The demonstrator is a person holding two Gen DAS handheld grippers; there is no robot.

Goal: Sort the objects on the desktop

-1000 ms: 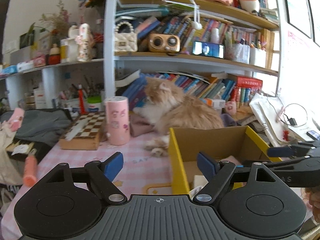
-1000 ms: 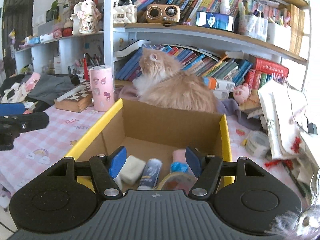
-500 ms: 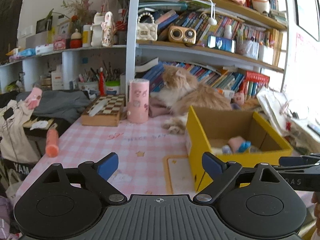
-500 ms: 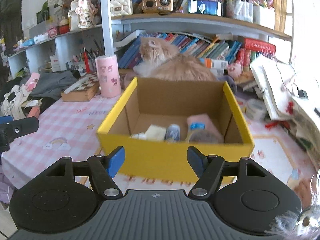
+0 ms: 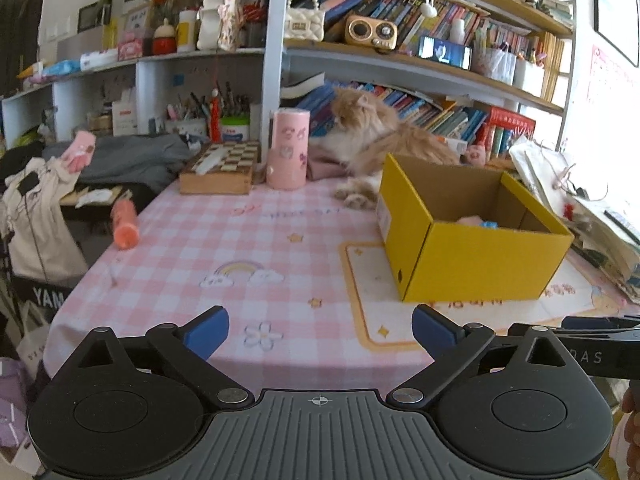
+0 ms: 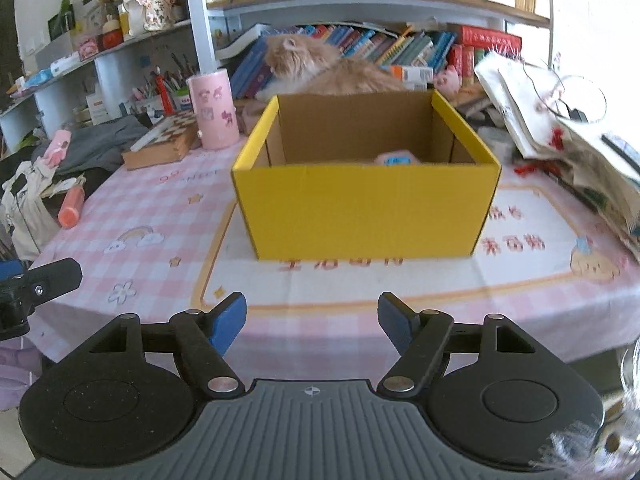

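A yellow cardboard box stands on the pink checked tablecloth, with a pink and blue item just showing over its front wall. My left gripper hovers over the near table edge, left of the box, jaws opening wide and empty. My right gripper hangs in front of the box, also opening, nothing between its blue pads. An orange tube lies at the table's left edge. A pink cylinder and a chessboard box stand at the back.
An orange cat lies behind the box against the bookshelf. Cloth bags and papers pile up at the right. Clothes hang over a chair at the left.
Both grippers have pulled back from the box toward the near table edge and their jaws have spread wider. The box now looks smaller and farther off in both views.
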